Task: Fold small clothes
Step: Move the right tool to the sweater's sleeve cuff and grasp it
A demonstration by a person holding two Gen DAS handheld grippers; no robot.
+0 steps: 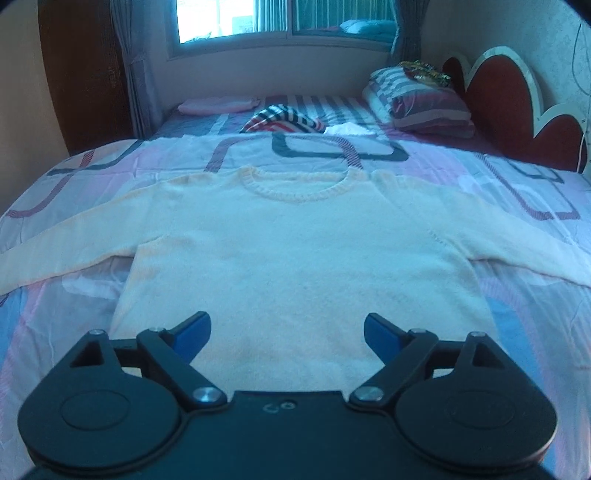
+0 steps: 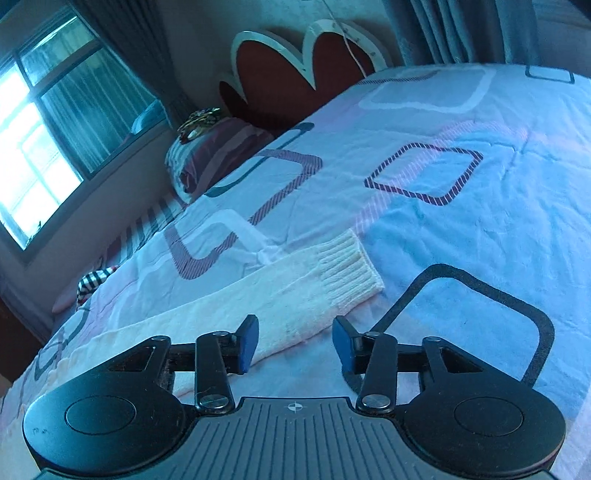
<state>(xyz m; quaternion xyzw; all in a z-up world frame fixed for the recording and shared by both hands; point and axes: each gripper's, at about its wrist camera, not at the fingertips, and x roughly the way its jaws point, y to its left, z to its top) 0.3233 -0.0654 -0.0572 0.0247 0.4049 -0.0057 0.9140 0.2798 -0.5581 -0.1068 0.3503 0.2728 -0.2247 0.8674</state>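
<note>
A cream knit sweater lies flat and face up on the bed, neck hole away from me, both sleeves spread out sideways. My left gripper is open and empty, hovering over the sweater's bottom hem at its middle. In the right wrist view the sweater's right sleeve lies stretched out, its ribbed cuff pointing right. My right gripper is open and empty, its blue pads either side of the sleeve's lower edge near the cuff, just above the fabric.
The bed is covered by a quilt with square patterns. At the far end lie a striped garment, a pink folded cloth and stacked pillows by the red headboard. A window is behind.
</note>
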